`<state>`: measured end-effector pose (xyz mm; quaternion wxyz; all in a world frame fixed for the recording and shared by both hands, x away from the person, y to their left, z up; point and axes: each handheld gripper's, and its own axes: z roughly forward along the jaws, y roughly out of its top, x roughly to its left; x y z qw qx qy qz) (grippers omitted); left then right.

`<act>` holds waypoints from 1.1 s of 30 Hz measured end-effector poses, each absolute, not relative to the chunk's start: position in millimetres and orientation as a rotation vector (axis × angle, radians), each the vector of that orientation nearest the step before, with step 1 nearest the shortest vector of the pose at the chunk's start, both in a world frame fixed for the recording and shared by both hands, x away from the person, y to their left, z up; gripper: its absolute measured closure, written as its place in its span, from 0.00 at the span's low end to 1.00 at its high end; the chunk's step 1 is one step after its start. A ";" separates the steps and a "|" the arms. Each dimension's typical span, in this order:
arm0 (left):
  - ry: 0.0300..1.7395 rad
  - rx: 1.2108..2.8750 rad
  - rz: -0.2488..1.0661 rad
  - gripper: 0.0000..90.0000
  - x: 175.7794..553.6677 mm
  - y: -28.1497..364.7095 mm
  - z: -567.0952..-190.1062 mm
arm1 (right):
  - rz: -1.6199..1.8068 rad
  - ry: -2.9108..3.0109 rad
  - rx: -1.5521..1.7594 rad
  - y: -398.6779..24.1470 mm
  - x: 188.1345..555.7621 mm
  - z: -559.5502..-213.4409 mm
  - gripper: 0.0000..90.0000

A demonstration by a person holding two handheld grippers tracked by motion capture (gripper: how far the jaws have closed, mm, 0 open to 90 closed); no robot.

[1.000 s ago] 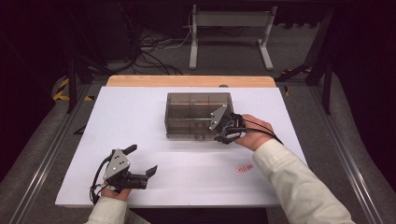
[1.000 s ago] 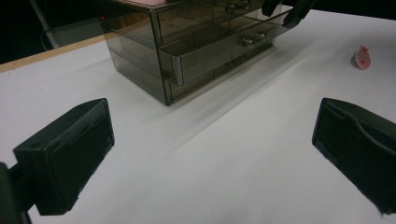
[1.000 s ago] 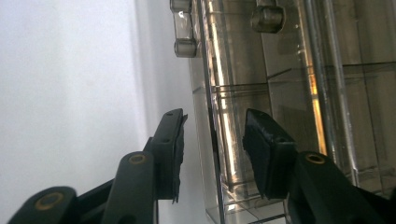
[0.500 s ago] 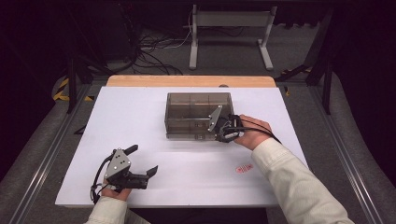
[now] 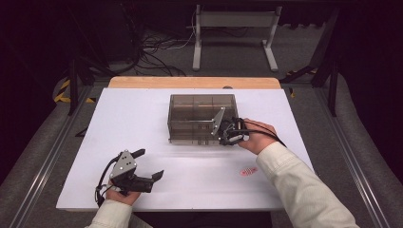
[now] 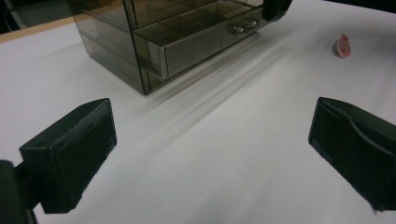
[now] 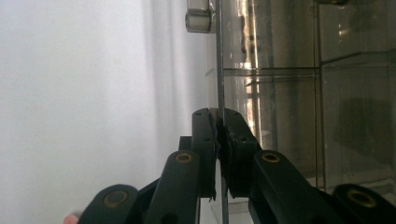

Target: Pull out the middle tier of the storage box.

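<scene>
A smoky clear drawer cabinet (image 5: 202,111) stands mid-table. Its top drawer (image 6: 196,44) is pulled out a little and has small metal knobs (image 7: 198,18). My right gripper (image 5: 227,134) is at the cabinet's front right corner, turned on its side. Its jaws have just been closing, and in the right gripper view they (image 7: 218,116) are clamped on the thin clear front panel (image 7: 219,70) of the drawer. My left gripper (image 5: 149,165) rests near the table's front left, open, with bare table between its pads (image 6: 212,126).
A small red and white sticker-like piece (image 5: 248,171) lies on the white tabletop (image 5: 142,114), front right of the cabinet. Behind the table's wooden far edge (image 5: 190,81) are cables and a metal stand on the floor.
The right gripper's jaws have drawn together on the drawer's front panel. Both hands have stayed where they were.
</scene>
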<state>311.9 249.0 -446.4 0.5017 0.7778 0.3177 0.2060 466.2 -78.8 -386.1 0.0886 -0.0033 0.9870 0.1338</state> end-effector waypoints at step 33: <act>0.881 2.124 0.405 1.00 341.1 209.0 -463.7 | 0.476 2.959 -0.030 -86.7 429.2 -386.1 0.96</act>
